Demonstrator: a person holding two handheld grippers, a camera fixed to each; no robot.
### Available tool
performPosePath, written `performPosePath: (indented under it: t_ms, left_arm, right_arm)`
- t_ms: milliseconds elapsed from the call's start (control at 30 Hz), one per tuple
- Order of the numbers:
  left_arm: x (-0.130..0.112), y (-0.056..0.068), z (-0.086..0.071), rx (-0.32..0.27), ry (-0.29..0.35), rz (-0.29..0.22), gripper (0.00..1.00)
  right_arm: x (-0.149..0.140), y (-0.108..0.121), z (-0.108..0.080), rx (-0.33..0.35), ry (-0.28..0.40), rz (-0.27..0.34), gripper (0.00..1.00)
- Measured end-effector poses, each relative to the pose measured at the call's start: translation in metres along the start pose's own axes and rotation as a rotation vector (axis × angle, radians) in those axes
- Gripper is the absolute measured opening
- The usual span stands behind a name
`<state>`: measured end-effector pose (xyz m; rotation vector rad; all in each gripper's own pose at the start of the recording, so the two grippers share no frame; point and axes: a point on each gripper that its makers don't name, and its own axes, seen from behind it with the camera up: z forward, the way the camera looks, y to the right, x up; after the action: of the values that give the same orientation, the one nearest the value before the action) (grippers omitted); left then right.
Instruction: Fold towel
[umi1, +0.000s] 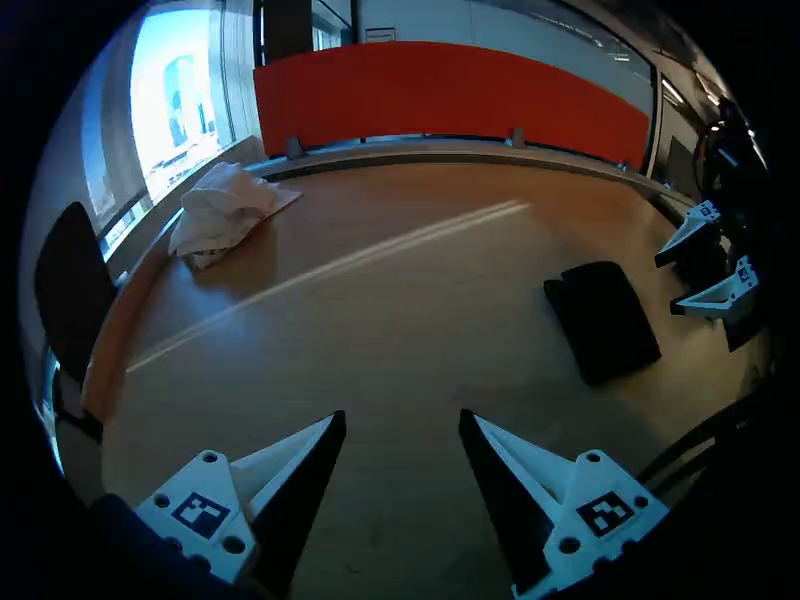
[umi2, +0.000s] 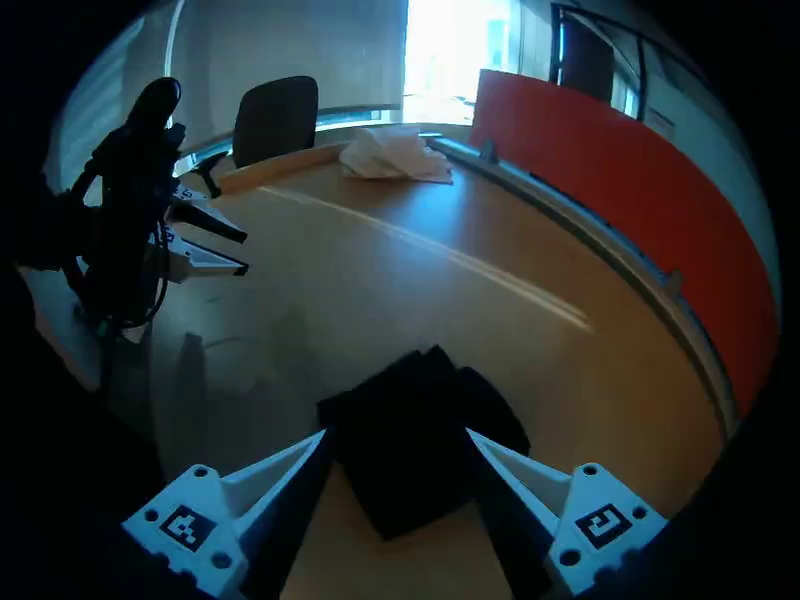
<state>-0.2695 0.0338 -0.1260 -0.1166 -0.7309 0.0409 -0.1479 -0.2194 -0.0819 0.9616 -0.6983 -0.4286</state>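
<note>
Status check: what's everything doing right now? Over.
Left tool open, over bare table. Right tool open, at folded black cloth. White towel crumpled at far edge, untouched. Nothing in the way.

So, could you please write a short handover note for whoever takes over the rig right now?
left gripper: open, empty, over bare table.
right gripper: open, empty, pointing at the black towel, not gripping it.
Done: the black towel looks folded, lying flat.
Left: the white towel lies crumpled at the table's far corner; it probably needs folding next.
</note>
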Motion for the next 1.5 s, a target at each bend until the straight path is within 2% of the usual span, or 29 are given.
performPosePath:
  t_ms: [467, 1500]
  left_arm:
    - [0.001, -0.002, -0.001, 0.002, 0.0, 0.006, 0.84]
    - [-0.007, 0.004, 0.0, -0.004, -0.013, 0.014, 0.84]
  right_arm:
    - [-0.021, 0.008, -0.003, -0.034, -0.018, 0.03, 0.88]
    - [-0.106, 0.0, 0.015, -0.042, -0.154, 0.107, 0.86]
